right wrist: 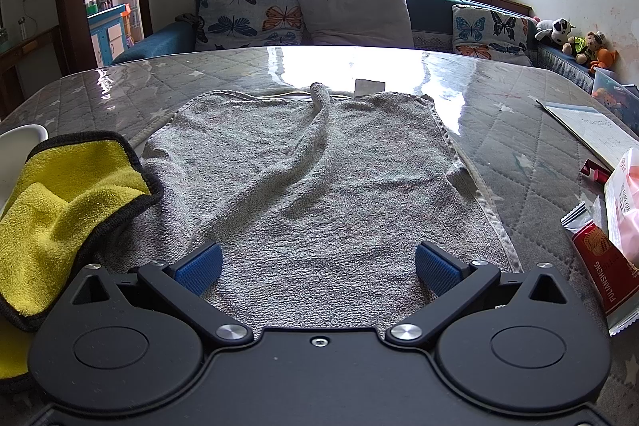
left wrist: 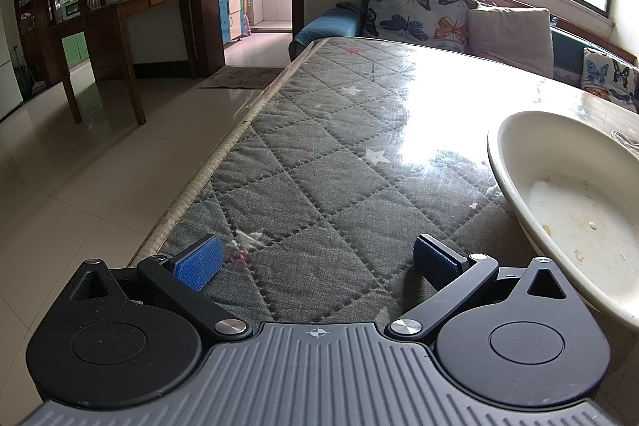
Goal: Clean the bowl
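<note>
bowl [left wrist: 567, 202] sits right of the wide-open left tool [left wrist: 317, 260]; right tool [right wrist: 317, 264] gapes empty over a towel [right wrist: 311, 178].

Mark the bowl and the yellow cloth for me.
bowl [left wrist: 567, 194]: left wrist view, on its stained inner floor.
yellow cloth [right wrist: 60, 202]: right wrist view, on its yellow pile, left of the grey towel.

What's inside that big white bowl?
The bowl holds nothing solid, only dried brownish smears and specks on its bottom and wall. Its right part runs out of the picture, so that part cannot be seen.
</note>
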